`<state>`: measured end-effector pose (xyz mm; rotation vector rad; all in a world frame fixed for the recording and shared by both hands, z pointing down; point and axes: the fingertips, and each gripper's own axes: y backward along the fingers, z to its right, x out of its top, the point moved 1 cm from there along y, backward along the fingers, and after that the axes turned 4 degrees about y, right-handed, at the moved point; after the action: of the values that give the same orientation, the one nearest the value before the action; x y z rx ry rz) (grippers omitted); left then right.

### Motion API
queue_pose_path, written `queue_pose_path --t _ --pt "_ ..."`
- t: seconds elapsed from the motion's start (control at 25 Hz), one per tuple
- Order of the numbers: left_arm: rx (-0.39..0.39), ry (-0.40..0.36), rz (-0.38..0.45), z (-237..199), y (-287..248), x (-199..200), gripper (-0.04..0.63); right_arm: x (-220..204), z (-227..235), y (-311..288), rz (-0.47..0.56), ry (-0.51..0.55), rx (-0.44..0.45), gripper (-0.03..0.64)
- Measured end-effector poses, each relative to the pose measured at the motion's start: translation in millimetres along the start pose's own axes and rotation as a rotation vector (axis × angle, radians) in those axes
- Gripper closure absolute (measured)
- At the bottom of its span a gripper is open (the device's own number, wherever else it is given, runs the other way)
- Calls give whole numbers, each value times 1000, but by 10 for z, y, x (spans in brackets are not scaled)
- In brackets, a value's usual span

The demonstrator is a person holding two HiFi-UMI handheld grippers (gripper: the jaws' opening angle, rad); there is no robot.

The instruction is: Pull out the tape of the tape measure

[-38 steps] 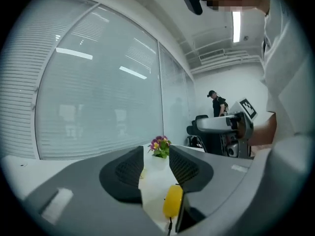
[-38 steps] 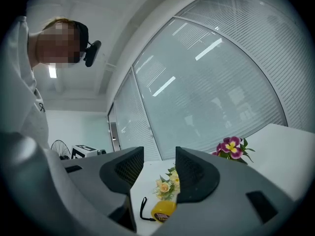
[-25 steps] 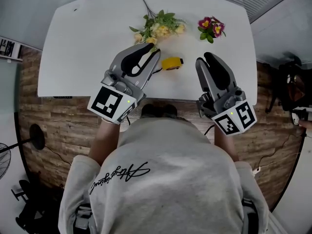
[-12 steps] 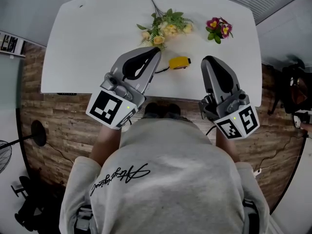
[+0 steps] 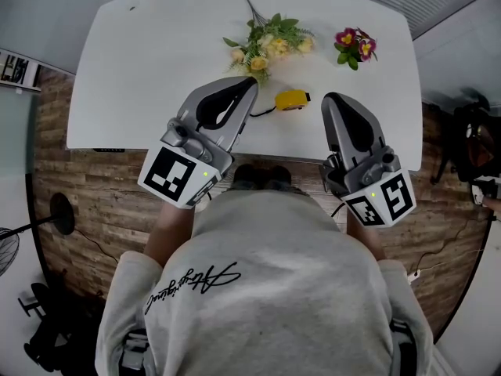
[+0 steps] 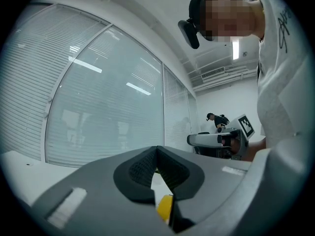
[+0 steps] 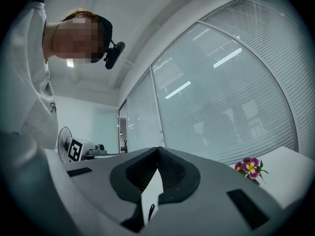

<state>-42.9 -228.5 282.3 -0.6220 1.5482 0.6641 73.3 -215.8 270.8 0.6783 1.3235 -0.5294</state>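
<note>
A white table [image 5: 141, 69] with rounded corners stands on a wood-plank floor [image 5: 86, 202]. Behind it runs a glass wall [image 6: 108, 97] with blinds. A fan [image 5: 6, 251] stands on the floor off the table's left end.

The yellow tape measure [image 5: 292, 99] lies near the middle of the front edge, and its black strap trails left. Yellow flowers [image 5: 266, 45] lie just behind it, with purple flowers [image 5: 356, 45] toward the back right corner.

The left gripper [image 5: 249, 84] is clenched on nothing, just left of the tape measure. The right gripper [image 5: 333, 100], just to its right, has just closed its jaws, also on nothing. Both hover over the front edge, and neither holds the tape measure.
</note>
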Motion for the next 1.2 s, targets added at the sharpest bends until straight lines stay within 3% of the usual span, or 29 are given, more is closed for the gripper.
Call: queue_pose_path --t 0.44,1.2 --pt "-17 -3 -4 64 -34 -12 597 -17 -29 27 -42 55 0 617" --pt "-23 11 -40 198 -181 -97 597 -9 84 180 -48 27 -7 617"
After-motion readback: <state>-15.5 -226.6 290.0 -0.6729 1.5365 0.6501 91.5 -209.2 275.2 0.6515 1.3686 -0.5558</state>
